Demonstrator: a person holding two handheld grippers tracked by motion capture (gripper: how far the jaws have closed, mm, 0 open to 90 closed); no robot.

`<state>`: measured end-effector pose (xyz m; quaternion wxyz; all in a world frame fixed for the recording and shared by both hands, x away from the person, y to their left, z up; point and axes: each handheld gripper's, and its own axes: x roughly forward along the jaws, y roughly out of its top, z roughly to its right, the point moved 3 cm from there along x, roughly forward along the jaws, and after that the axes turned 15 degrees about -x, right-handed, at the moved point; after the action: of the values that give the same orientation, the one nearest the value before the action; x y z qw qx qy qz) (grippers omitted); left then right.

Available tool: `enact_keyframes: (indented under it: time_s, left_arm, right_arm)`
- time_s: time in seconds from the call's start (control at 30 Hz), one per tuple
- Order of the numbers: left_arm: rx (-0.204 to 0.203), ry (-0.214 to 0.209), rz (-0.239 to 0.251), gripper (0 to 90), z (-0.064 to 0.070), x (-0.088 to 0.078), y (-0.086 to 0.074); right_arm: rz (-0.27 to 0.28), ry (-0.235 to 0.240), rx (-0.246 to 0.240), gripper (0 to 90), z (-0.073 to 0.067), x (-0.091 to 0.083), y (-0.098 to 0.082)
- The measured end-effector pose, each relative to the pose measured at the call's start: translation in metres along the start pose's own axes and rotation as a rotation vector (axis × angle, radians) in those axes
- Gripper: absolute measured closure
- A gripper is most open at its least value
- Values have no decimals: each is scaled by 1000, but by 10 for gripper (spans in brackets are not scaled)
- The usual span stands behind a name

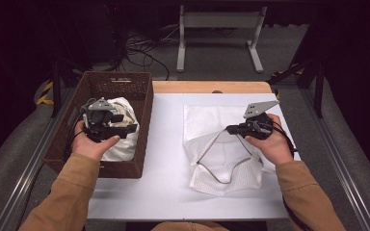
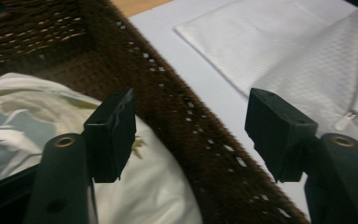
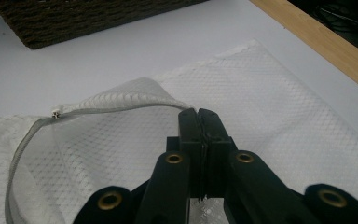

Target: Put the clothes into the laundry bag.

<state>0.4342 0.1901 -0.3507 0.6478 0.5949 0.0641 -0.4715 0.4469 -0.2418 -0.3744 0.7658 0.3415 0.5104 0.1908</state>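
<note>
A brown wicker basket [image 1: 118,77] stands at the table's left with a white printed garment [image 1: 124,137] bundled inside. My left gripper [image 1: 131,123] hovers over that garment, near the basket's right wall. In the left gripper view its jaws [image 2: 191,121] stand open with nothing between them, above the garment [image 2: 158,186] and the basket wall [image 2: 121,56]. At the right lies a white mesh laundry bag [image 1: 226,166]. My right gripper [image 1: 230,129] is shut on its zippered rim [image 3: 112,109] and lifts the mouth open. In the right gripper view the jaws [image 3: 198,114] pinch the bag [image 3: 270,102].
A flat white mesh sheet [image 1: 207,115] lies under the bag, toward the far edge. The white tabletop [image 1: 164,144] runs between basket and bag, with a wooden strip [image 1: 212,87] at the back. A metal stand [image 1: 219,29] and cables sit on the floor beyond.
</note>
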Motion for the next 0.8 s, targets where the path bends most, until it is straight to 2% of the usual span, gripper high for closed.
enact_keyframes:
  time_s: [0.03,0.07,0.1,0.23,0.33,0.37,0.53,0.67,0.7,0.8]
  left_arm:
    - [0,0,0,324,0,0,0]
    - [-4,30,-3,313,-7,1,2]
    - [-4,30,-3,302,-7,1,2]
    - [-39,69,-18,264,-25,4,5]
    - [-60,102,-47,221,-37,10,4]
    - [-60,102,-47,208,-37,10,4]
    - [-61,155,-89,186,-49,19,-2]
    - [-90,180,-113,178,-59,25,-6]
    - [-100,191,-140,169,-62,28,-8]
    - [-108,197,-162,163,-65,32,-9]
  right_arm:
    - [0,0,0,894,0,0,0]
    - [-1,0,1,894,0,0,-1]
    - [-1,0,2,894,0,0,-1]
    - [0,-1,-1,894,-1,-1,-1]
    - [0,-3,-2,894,-1,-1,-1]
    - [0,-3,-2,894,-1,-1,-1]
    - [-1,0,1,894,-1,0,-2]
    - [-1,0,5,893,-1,1,-3]
    - [-1,1,3,893,-1,1,-3]
    - [0,1,4,893,-1,1,-3]
